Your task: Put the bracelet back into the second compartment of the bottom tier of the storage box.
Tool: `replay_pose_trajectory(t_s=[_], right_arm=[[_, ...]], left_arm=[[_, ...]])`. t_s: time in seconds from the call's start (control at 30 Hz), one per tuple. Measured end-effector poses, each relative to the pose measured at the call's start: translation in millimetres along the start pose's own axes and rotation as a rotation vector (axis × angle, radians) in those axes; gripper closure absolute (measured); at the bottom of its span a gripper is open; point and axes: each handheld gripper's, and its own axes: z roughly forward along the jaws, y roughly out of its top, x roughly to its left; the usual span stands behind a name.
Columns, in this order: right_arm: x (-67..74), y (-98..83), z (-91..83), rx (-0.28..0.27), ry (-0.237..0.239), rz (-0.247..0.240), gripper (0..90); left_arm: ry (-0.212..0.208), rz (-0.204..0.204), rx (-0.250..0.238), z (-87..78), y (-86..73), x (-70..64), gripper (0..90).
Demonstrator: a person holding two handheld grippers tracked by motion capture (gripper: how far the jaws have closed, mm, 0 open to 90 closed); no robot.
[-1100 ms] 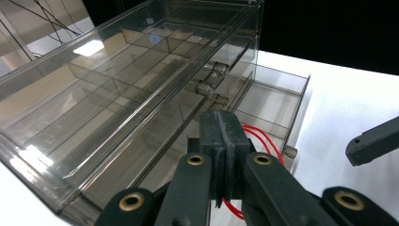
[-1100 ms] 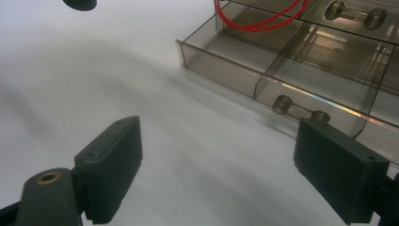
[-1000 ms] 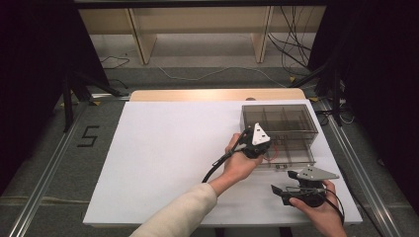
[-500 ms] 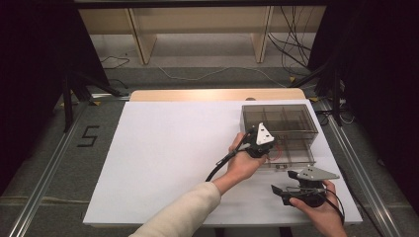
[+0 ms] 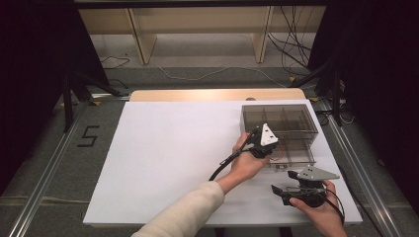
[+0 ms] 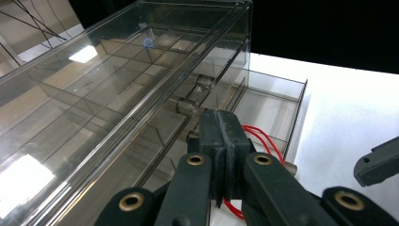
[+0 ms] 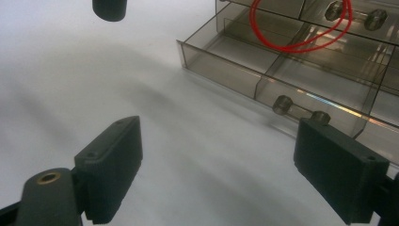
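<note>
A smoky clear drawer box [image 5: 279, 118] [image 6: 117, 84] stands at the right of the white table. Its lower front drawer [image 5: 296, 158] [image 7: 263, 70] is pulled out toward me. My left gripper [image 5: 272, 149] [image 6: 221, 127] hovers over that drawer against the box's front, jaws pressed together on a thin red loop [image 6: 263, 139] [image 7: 301, 44] that hangs above the drawer's compartments. My right gripper [image 5: 280, 193] [image 7: 216, 160] rests low at the table's front right, just before the drawer's front wall, jaws wide apart with nothing between them.
The white table sheet [image 5: 168, 148] stretches bare to the left of the box. A wooden shelf frame [image 5: 197, 29] and cables [image 5: 296, 49] lie beyond the far edge. Metal rails run along both sides, with a "5" mark [image 5: 88, 136] at left.
My left gripper has edged slightly to the right, closer to the box front. The right gripper has stayed put.
</note>
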Motion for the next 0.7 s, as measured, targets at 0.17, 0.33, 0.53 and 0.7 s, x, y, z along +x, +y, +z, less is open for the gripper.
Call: replay_pose_trajectory(t_s=[0.17,0.33,0.53,0.7], right_arm=[[0.2,-0.1,-0.3,0.002,-0.001,0.004,16.8],[0.0,-0.1,-0.1,0.0,0.001,0.0,16.8],[-0.1,-0.1,0.0,0.001,0.001,-0.001,16.8],[-0.2,-0.1,-0.1,0.001,0.001,-0.004,16.8]], left_arm=[[0.003,0.006,0.007,5.1,-1.0,-1.1,89.8],[0.007,0.009,0.011,8.4,-1.7,-0.5,89.9],[0.012,0.025,0.009,13.0,-1.8,-0.9,89.8],[0.022,0.053,0.012,17.5,-2.3,-2.9,89.8]])
